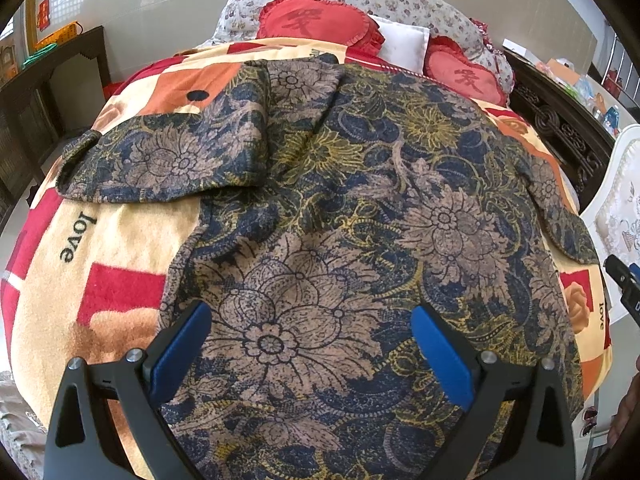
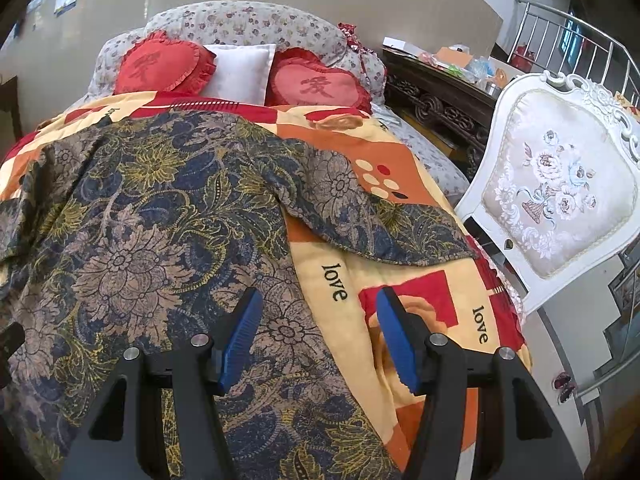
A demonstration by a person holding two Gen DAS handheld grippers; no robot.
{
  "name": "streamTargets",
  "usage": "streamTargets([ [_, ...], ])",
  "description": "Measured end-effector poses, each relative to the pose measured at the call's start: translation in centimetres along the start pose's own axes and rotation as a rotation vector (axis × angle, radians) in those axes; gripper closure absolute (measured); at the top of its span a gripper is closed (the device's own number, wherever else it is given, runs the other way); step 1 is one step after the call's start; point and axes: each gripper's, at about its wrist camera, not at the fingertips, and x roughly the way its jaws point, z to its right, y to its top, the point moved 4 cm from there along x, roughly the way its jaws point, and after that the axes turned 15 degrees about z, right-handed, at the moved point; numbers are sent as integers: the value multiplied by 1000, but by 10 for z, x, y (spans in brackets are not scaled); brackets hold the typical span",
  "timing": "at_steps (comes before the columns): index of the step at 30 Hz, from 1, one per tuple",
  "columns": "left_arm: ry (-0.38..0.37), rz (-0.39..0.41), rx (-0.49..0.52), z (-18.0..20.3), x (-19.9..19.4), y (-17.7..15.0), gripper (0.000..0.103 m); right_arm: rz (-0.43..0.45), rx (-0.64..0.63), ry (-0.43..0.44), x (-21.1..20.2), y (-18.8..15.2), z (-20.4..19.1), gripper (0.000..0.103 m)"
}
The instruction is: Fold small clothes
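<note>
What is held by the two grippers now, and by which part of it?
Nothing is held. The left gripper and the right gripper are both open above the flowered garment spread on the blanket, with no cloth between their fingers.

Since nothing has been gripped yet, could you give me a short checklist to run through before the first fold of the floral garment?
1. Floral garment spread flat on the blanket: ok.
2. Both sleeves laid out to the sides, left sleeve and right sleeve: ok.
3. Left gripper open and empty above the garment: ok.
4. Right gripper open and empty, over the garment's side edge: ok.
5. Nothing lying on the garment: ok.
6. Hem nearest the grippers straight: cannot tell, hidden.
</note>
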Motion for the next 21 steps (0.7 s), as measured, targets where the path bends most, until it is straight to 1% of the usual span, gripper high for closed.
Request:
streamTargets([
  [21,1,-1,-1,-3,-2,1,1,-4,6,5,-2,-1,1,25],
])
